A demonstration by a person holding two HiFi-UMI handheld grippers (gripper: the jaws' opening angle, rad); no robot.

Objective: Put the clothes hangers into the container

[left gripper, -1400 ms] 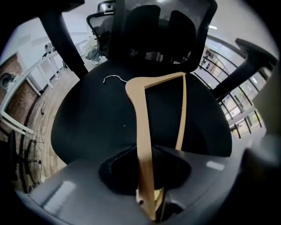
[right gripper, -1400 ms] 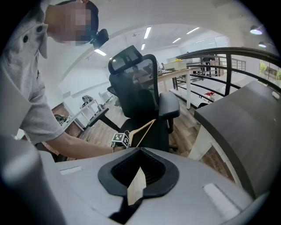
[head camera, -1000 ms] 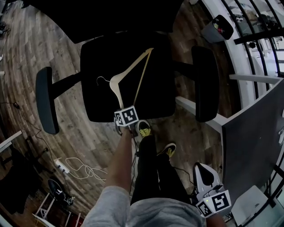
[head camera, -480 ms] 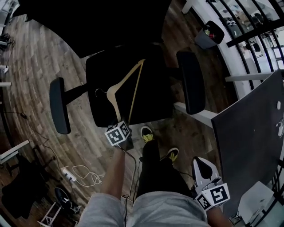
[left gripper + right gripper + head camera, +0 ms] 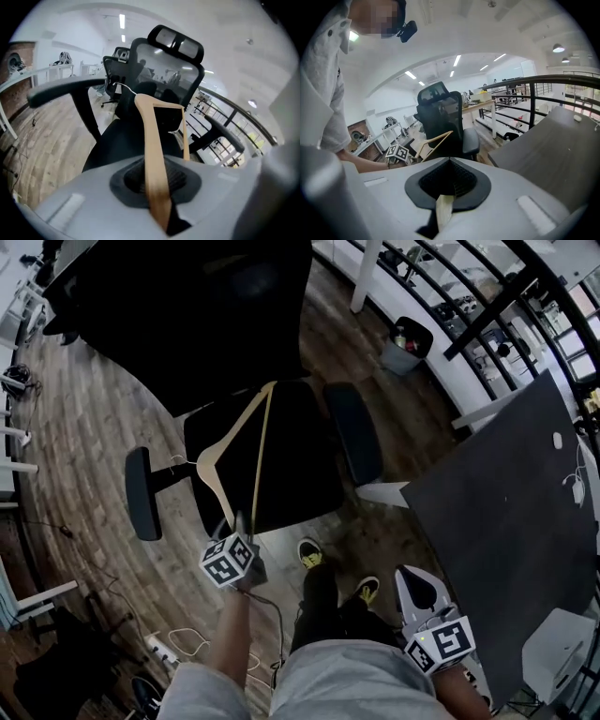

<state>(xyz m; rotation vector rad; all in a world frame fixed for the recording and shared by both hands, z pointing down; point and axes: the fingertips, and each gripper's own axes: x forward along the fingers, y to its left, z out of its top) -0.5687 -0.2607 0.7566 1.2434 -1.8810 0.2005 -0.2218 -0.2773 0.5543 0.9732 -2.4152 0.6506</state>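
Black office chair (image 5: 300, 474) on wood floor (image 5: 84, 427), grey tabletop (image 5: 506, 512) right, small bin (image 5: 405, 345) beyond — white power strip (image 5: 155, 645) lower left

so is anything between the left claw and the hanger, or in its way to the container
Nothing visible stands between them. The hanger has one end between the jaws of the left claw, which are closing on it over the chair seat. I can't tell where the container is, so that path can't be judged.
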